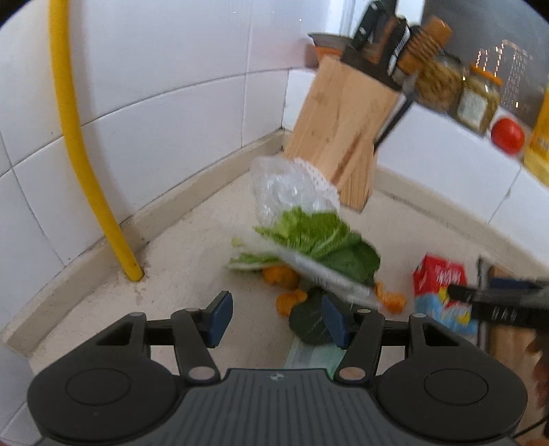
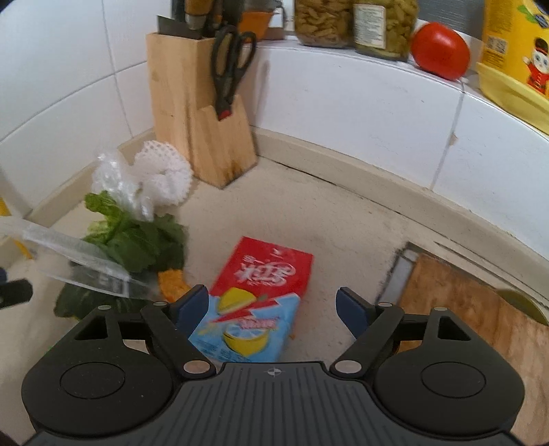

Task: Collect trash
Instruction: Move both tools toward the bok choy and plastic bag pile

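Note:
Trash lies in the counter corner: green leaves, orange peel pieces, crumpled clear plastic, white foam net and a clear plastic strip. A red and blue drink carton lies flat. My left gripper is open, low in front of the leaf pile. My right gripper is open, fingers either side of the carton's near end; it shows at the right edge of the left wrist view.
A wooden knife block with scissors stands in the corner. A yellow pipe rises at left. Jars, a tomato and a yellow bottle sit on the ledge. A wooden board lies right.

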Demonstrator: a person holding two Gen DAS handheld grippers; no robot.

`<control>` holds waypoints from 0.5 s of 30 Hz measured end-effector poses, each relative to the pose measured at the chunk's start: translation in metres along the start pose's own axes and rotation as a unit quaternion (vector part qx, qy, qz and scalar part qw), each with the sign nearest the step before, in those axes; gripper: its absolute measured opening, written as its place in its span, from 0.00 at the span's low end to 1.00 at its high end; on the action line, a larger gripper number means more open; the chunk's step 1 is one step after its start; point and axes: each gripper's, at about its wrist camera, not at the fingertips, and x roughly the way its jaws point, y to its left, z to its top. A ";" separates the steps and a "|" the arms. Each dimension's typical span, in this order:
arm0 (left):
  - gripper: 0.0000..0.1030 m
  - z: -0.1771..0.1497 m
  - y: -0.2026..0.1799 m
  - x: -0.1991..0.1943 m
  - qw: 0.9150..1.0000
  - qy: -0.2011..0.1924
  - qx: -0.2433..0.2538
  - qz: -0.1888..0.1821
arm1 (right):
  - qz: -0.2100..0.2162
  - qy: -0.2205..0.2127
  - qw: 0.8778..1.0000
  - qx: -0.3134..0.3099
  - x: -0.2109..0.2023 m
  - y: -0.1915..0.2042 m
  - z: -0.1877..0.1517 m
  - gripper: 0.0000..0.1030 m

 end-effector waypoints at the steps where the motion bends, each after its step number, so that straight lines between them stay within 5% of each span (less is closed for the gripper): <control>1: 0.51 0.004 0.001 0.000 1.000 -0.004 -0.003 -0.001 | 0.000 -0.001 1.000 -0.005 0.000 0.002 0.001 0.84; 12: 0.51 0.032 0.000 0.022 1.000 0.001 -0.012 -0.023 | 0.022 -0.027 0.999 -0.026 -0.005 0.011 0.003 0.84; 15: 0.42 0.034 0.002 0.035 0.999 0.000 -0.030 -0.031 | 0.025 -0.025 0.999 -0.032 -0.004 0.015 0.002 0.84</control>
